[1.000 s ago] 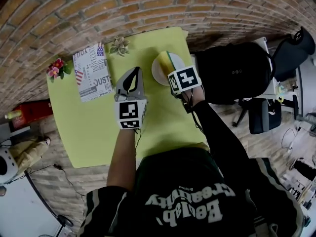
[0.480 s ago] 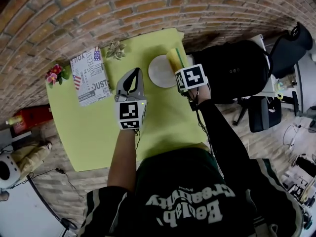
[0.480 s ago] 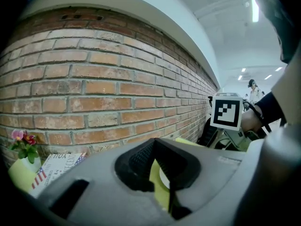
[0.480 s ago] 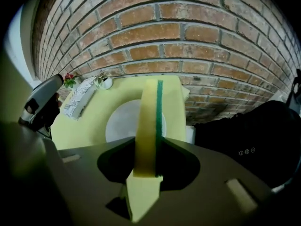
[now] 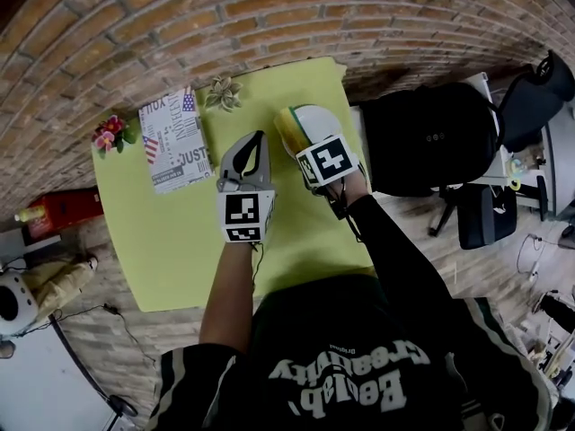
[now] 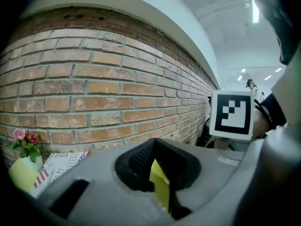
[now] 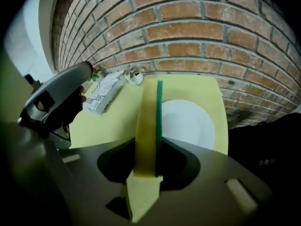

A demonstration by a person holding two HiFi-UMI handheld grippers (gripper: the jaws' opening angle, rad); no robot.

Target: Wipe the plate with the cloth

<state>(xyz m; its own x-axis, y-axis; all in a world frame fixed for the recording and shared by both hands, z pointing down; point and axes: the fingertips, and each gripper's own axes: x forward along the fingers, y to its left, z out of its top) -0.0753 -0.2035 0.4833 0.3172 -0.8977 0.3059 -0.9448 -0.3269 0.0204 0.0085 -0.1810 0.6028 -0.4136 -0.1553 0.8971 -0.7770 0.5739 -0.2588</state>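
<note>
The right gripper (image 7: pixel 147 161) was clamped on a thick yellow sponge cloth with a green scouring face (image 7: pixel 146 121). It held the cloth on edge over the left rim of the round white plate (image 7: pixel 190 121), which lay on the yellow-green table (image 5: pixel 171 232) near its far right corner, close to the brick wall (image 5: pixel 135 25). Whether the cloth's edge touched the plate could not be told. The left gripper (image 5: pixel 252 146) hovered just beside the plate, jaws drawn together on nothing. The plate therefore looked unsteadied, and a sideways wipe could push it across the smooth top toward the nearby table edge. Held edgewise, the cloth might also bend or twist in the grip, so that only a narrow strip would clean and the hard jaw tips could scrape the plate.
</note>
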